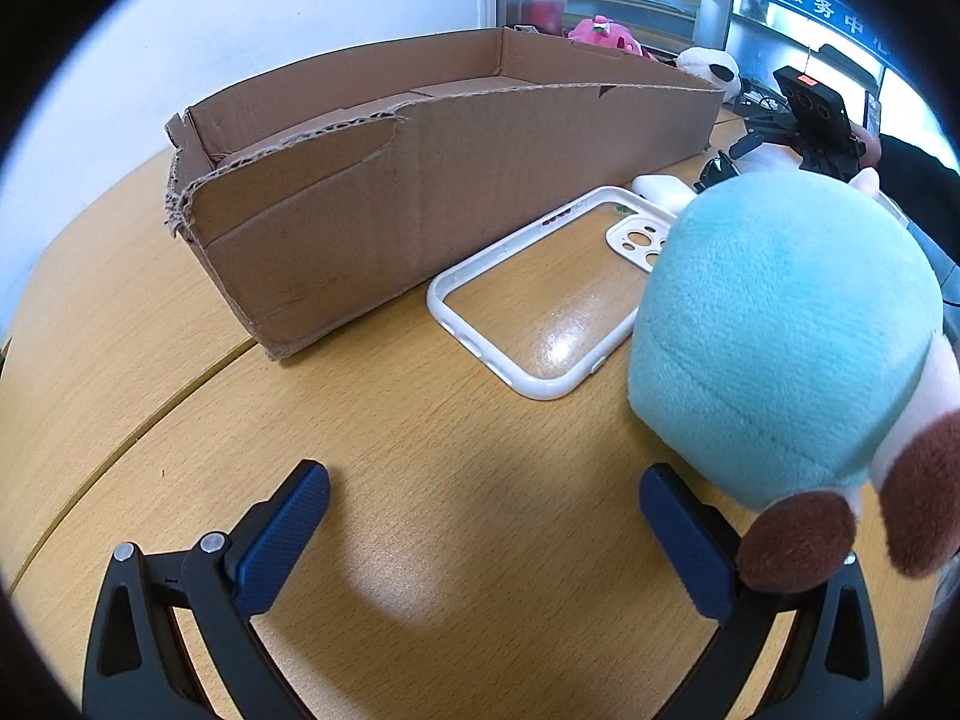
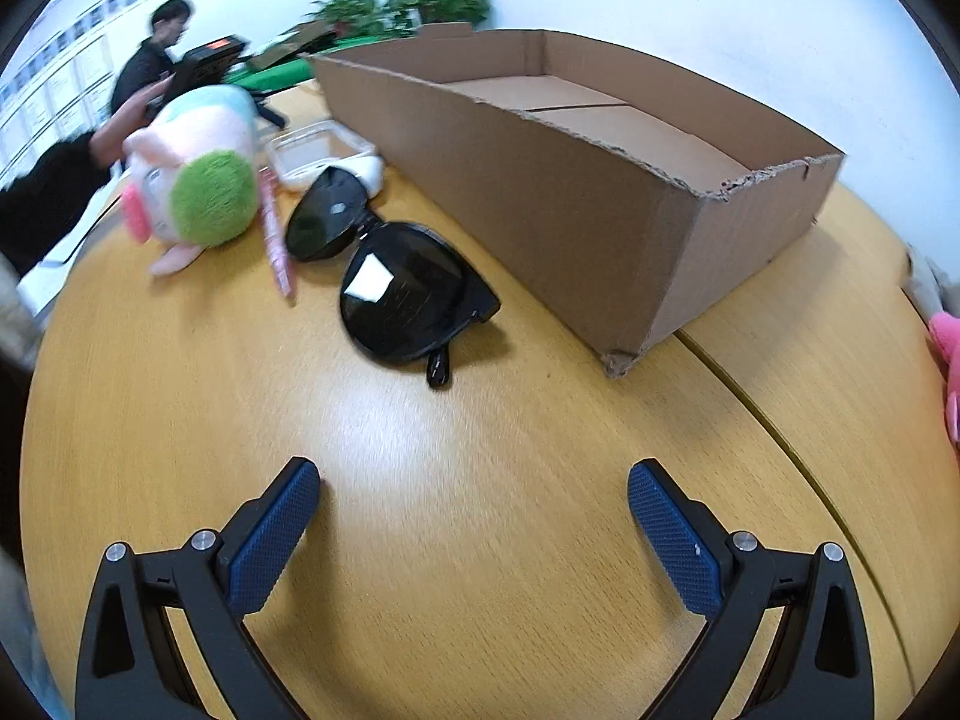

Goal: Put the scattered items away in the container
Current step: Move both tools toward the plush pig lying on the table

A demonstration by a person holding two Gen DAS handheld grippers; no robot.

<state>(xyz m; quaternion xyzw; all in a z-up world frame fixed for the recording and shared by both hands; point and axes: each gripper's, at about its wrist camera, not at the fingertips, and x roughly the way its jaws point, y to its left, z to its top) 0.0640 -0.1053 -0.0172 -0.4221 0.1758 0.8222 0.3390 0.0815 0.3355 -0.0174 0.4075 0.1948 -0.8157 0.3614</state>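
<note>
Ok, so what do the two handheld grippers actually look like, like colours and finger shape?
Both look alike. The left gripper and right gripper each have two black plastic arms with triangular cut-outs and silver round bolt heads at the pivots. Their fingers carry dark blue pads with a fine knurled texture, rounded at the tips. No cables, markings or sleeves show near them.

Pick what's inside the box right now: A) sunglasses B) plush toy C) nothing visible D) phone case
C: the box shows only bare cardboard floor, while the sunglasses, phone case and plush toy all lie on the table outside it.
</note>
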